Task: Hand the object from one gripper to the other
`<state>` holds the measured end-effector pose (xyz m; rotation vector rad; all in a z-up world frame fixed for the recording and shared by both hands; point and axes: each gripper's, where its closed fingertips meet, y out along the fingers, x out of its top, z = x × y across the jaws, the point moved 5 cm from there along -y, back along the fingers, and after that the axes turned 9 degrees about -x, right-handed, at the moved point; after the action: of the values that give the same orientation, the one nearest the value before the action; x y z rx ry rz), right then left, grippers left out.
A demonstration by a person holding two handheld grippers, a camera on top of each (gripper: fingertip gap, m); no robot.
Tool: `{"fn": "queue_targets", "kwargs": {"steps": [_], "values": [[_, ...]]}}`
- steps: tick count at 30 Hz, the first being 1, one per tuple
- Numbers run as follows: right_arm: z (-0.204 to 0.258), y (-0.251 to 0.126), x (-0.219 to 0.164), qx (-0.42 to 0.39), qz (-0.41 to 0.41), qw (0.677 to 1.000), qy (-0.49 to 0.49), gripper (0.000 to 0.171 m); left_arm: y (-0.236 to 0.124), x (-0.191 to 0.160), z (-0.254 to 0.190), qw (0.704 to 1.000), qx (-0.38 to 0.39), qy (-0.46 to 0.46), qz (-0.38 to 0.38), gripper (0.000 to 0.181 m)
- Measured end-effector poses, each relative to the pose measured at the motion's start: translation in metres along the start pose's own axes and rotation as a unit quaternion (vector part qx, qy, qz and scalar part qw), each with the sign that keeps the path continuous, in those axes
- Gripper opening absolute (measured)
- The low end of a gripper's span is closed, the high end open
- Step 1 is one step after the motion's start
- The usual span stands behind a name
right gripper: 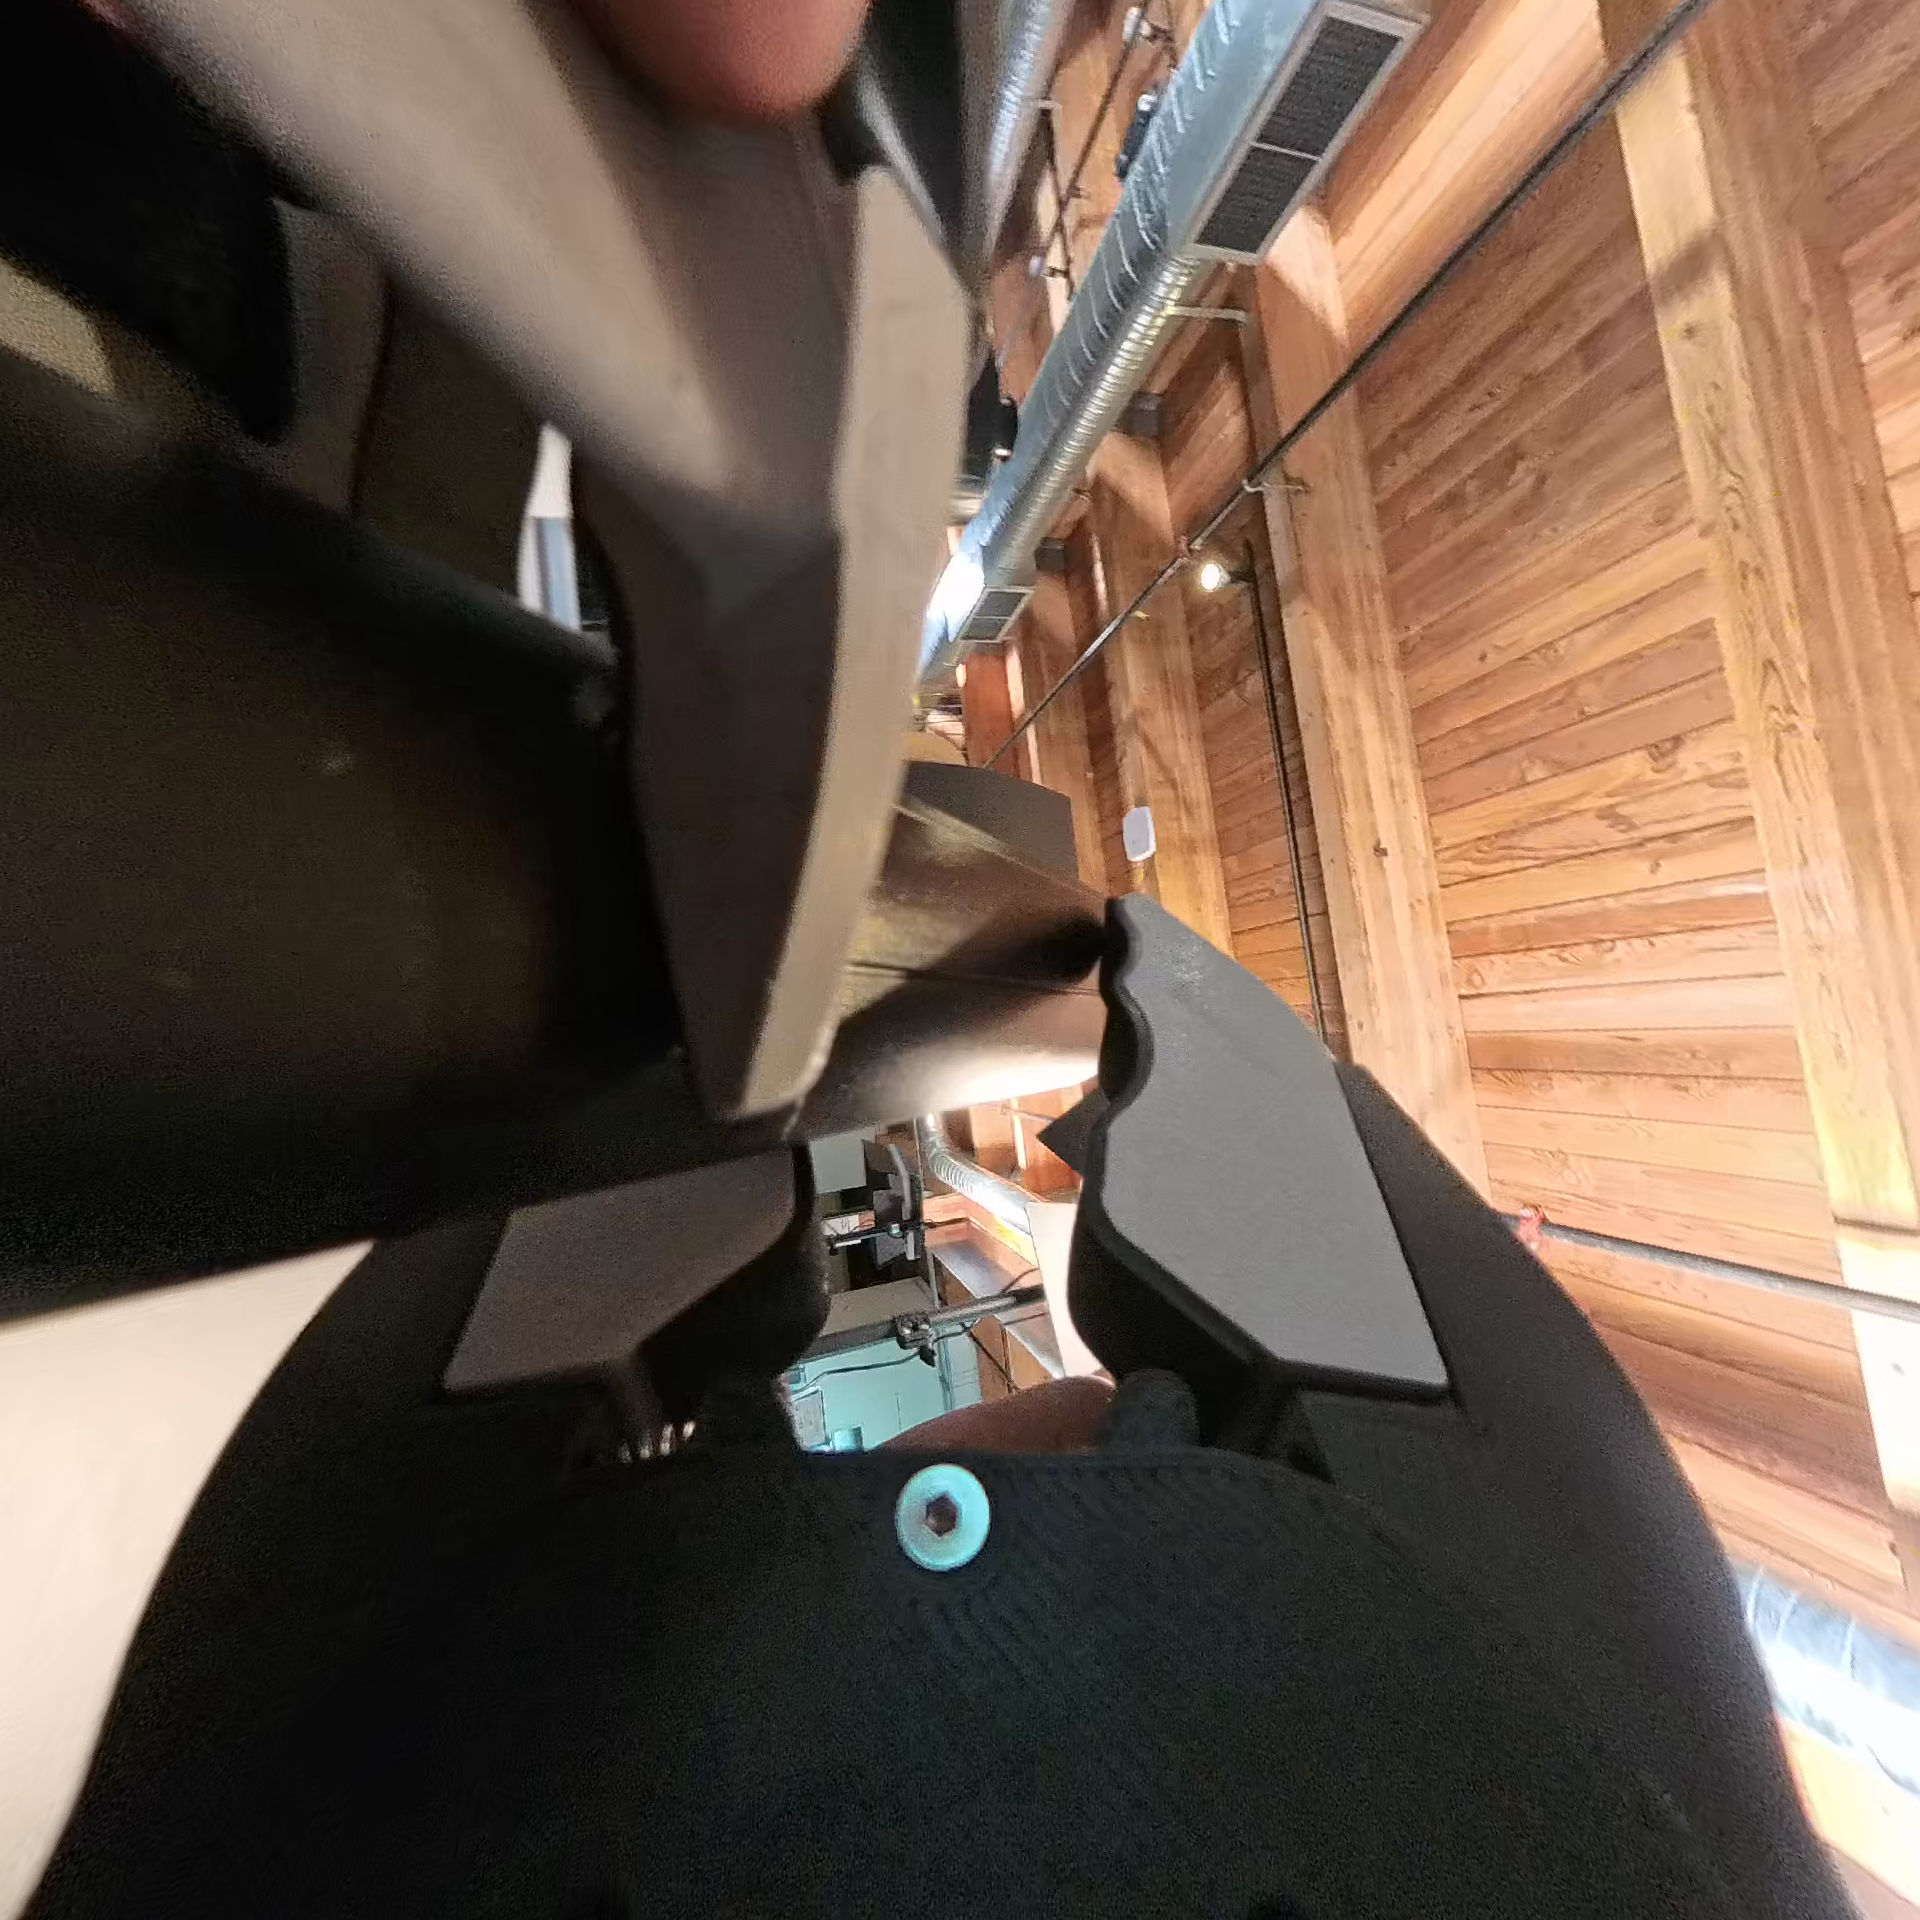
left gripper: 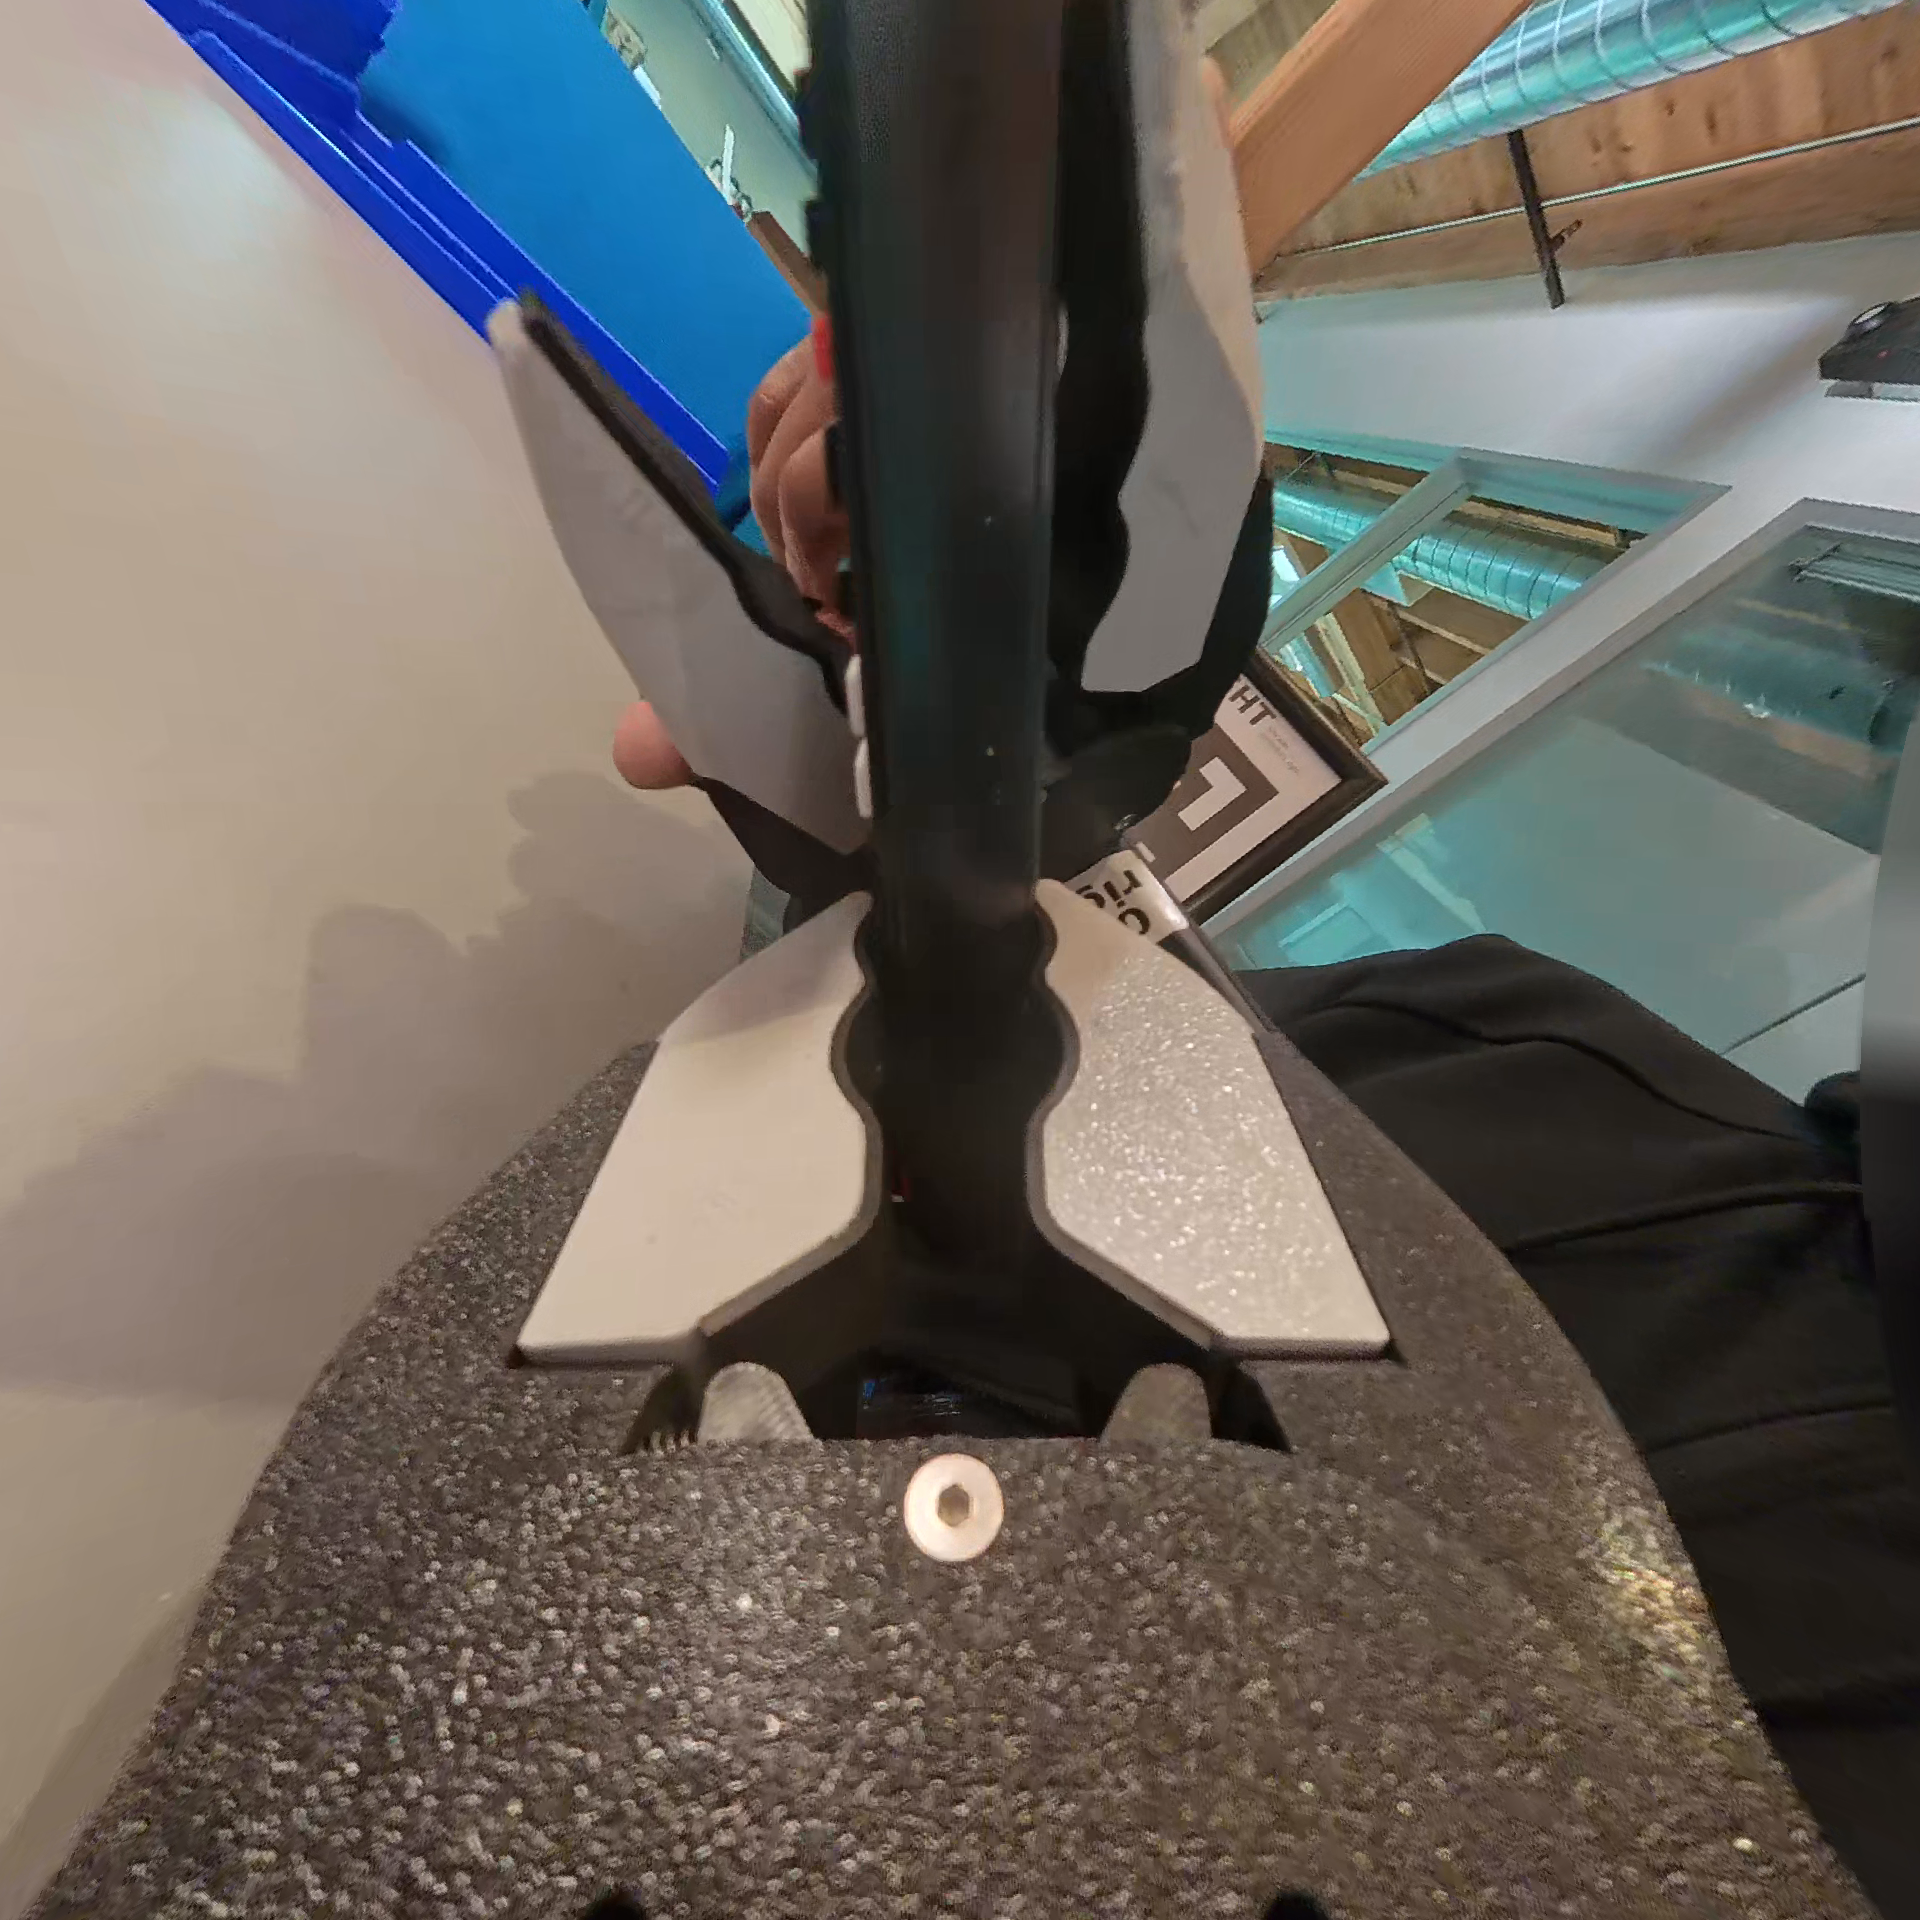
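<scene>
Object: long, slim, glossy black bar-shaped object (left gripper: pixel 951 582), with small white and red bits on its left edge (what it is, I cannot tell).
Left gripper (left gripper: pixel 951 1023): grey fingers pinching its near end.
Right gripper (right gripper: pixel 951 1101): spread around it, one finger touching.

Gap between left gripper (left gripper: pixel 954 940) fingers fully filled by long black object (left gripper: pixel 951 582), no spare room there. Right gripper (left gripper: pixel 883 436) fingers spread either side of object further up, crowding its upper length. Person's hand (left gripper: pixel 795 488) close behind. White wall (left gripper: pixel 260 623) blocks left side. In right wrist view, left gripper (right gripper: pixel 727 582) body fills upper-left; open air to right toward wooden ceiling (right gripper: pixel 1558 727)
</scene>
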<state>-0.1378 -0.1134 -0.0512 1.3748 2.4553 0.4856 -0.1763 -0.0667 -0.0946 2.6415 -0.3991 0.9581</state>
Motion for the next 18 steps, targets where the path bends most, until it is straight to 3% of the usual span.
{"fn": "queue_targets", "kwargs": {"steps": [6,11,14,18], "values": [[0.016,0.001,-0.01,0.117,0.052,0.99,0.053,0.027,0.0,0.008,-0.005,1.0,-0.012,-0.014,-0.024,0.035],[0.031,-0.001,-0.023,0.225,0.127,0.957,0.134,0.026,-0.006,0.017,-0.016,0.999,0.014,0.046,-0.008,0.075],[0.027,0.0,-0.023,0.237,0.149,0.945,0.172,0.027,-0.01,0.021,-0.02,0.999,-0.003,0.045,-0.012,0.076],[0.029,-0.002,-0.023,0.246,0.161,0.947,0.134,0.027,-0.009,0.018,-0.016,0.999,0.007,0.038,-0.008,0.076]]}}
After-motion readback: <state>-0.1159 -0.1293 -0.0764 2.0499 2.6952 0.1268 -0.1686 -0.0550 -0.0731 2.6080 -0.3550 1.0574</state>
